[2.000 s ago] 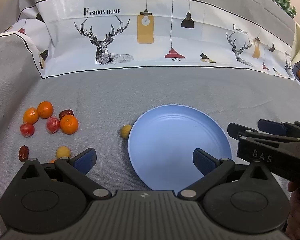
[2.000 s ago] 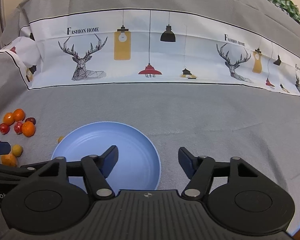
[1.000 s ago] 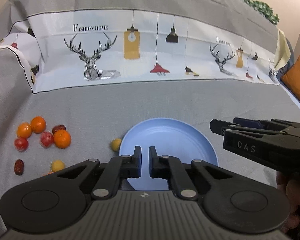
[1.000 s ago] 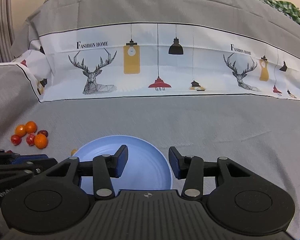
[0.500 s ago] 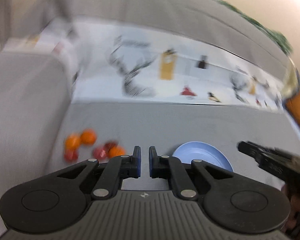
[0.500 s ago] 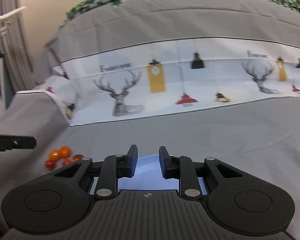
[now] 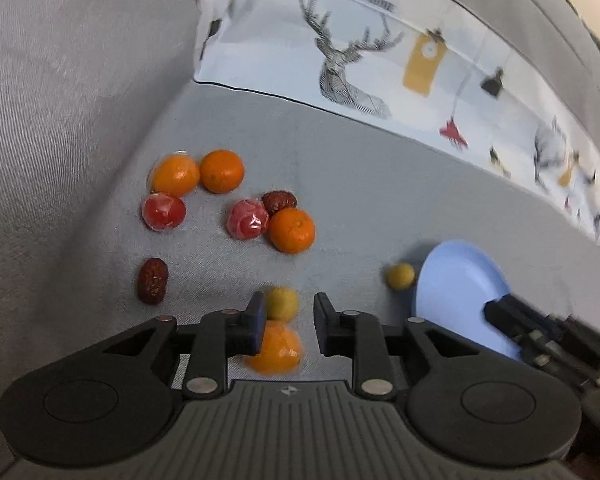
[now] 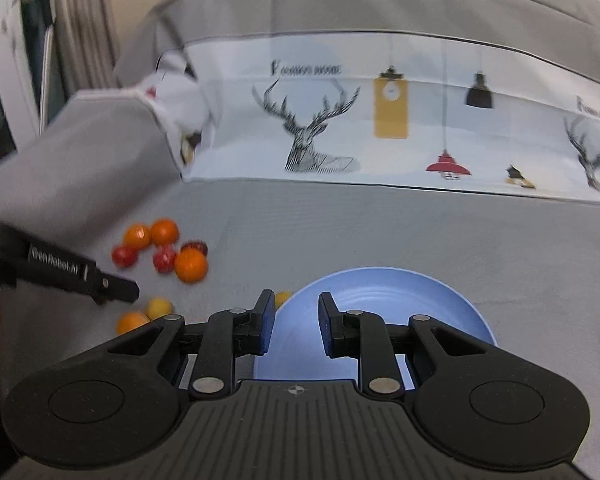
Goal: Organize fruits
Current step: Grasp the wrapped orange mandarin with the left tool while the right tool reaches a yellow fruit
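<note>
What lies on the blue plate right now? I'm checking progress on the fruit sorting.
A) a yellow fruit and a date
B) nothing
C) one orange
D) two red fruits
B: the blue plate shows only bare surface in both wrist views, and the small yellow fruit nearest it sits on the grey cloth just beside its rim.

A home living room, by the look of it: the work surface is a sofa seat draped in a grey cover (image 8: 380, 224), and its backrest at twelve o'clock wears a white printed band (image 8: 400, 120) with stags, pendant lamps and a partly blurred "home" slogan. At ten o'clock stand a pleated curtain (image 8: 80, 20) and a white frame (image 8: 8, 60).
</note>
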Action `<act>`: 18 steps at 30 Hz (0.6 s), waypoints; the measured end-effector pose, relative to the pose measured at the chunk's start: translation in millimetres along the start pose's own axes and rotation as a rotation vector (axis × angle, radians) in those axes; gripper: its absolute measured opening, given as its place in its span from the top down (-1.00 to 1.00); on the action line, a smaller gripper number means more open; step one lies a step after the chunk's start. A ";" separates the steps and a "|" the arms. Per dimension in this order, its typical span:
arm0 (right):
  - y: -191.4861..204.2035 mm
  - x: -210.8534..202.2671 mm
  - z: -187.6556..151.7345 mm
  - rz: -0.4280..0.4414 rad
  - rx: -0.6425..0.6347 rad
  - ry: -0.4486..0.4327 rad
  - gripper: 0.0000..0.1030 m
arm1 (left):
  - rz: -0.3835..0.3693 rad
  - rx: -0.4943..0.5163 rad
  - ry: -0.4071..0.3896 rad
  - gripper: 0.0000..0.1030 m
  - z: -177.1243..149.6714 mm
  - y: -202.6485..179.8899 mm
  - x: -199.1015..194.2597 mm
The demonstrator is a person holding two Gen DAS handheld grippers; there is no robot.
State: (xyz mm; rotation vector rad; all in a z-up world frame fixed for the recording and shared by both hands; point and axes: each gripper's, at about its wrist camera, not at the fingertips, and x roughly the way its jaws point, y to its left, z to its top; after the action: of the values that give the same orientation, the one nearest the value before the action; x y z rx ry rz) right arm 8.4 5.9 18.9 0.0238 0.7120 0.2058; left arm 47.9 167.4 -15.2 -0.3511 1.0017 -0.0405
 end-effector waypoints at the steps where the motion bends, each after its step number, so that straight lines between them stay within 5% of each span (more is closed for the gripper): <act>1: 3.7 3.5 1.8 0.000 -0.019 -0.001 0.49 | -0.012 -0.018 0.003 0.40 -1.1 2.7 1.2; 8: 37.8 55.5 9.9 -0.039 -0.307 0.027 0.18 | 0.046 -0.004 0.083 0.02 -1.9 -1.3 19.1; 14: 63.7 103.5 -7.5 -0.070 -0.610 0.126 0.18 | 0.063 -0.009 0.111 0.02 -2.3 -0.5 24.2; 18: 67.8 104.4 -10.3 -0.075 -0.670 0.135 0.23 | 0.064 0.003 0.135 0.02 -2.1 -1.7 26.5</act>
State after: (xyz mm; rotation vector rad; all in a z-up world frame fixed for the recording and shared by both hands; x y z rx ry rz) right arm 66.5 92.2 -50.2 -0.6599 0.7482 0.3685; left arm 60.8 160.0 -37.4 -0.3164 1.1454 -0.0083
